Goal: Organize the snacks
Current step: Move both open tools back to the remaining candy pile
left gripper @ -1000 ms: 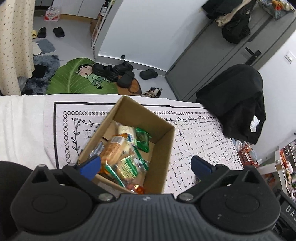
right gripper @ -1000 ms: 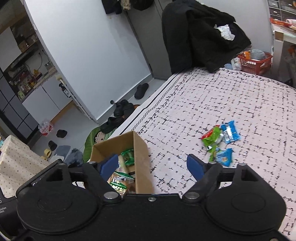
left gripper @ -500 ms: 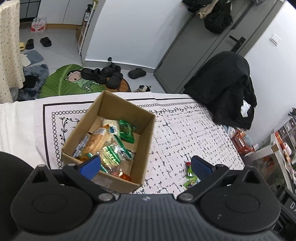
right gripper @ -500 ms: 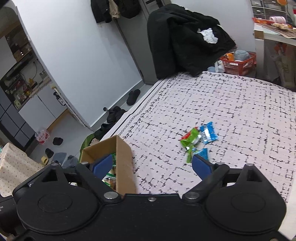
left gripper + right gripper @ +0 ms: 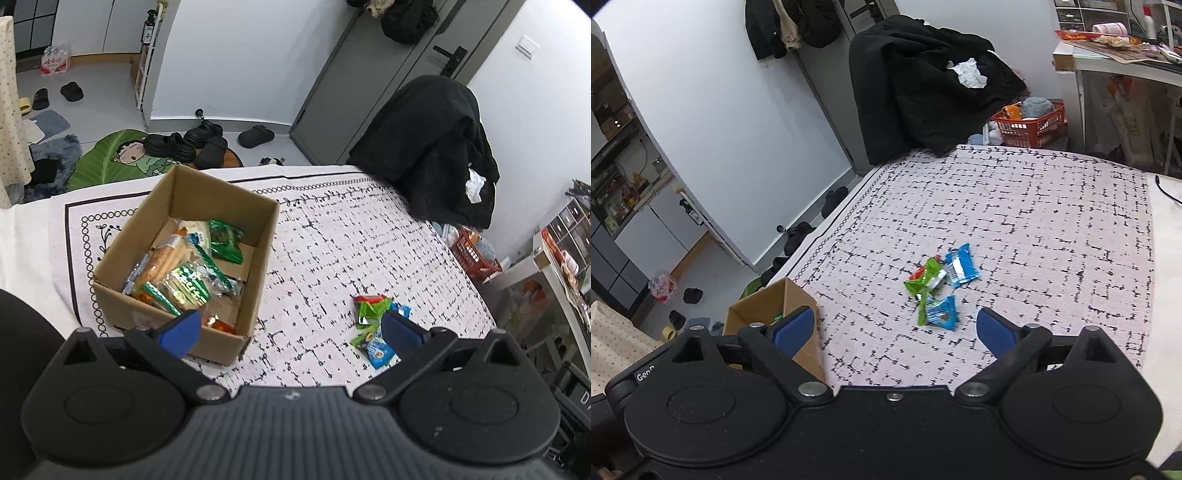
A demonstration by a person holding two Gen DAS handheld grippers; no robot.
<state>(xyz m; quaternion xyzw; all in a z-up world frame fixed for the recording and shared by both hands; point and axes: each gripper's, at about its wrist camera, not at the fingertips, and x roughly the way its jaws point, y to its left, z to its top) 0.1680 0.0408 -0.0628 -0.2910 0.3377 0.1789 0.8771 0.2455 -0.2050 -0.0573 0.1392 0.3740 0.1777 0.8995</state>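
Hovering above patterned tablecloth [image 5: 332, 240]: left gripper [image 5: 291, 334], blue fingers spread wide, nothing between them. Right gripper [image 5: 895, 328] likewise spread, empty. Cardboard box [image 5: 266, 236] on cloth, holding mixed snack packets [image 5: 184, 266]. Loose pile of green and blue snack packets [image 5: 940, 286] lies on cloth, well apart from box, just ahead of right gripper.
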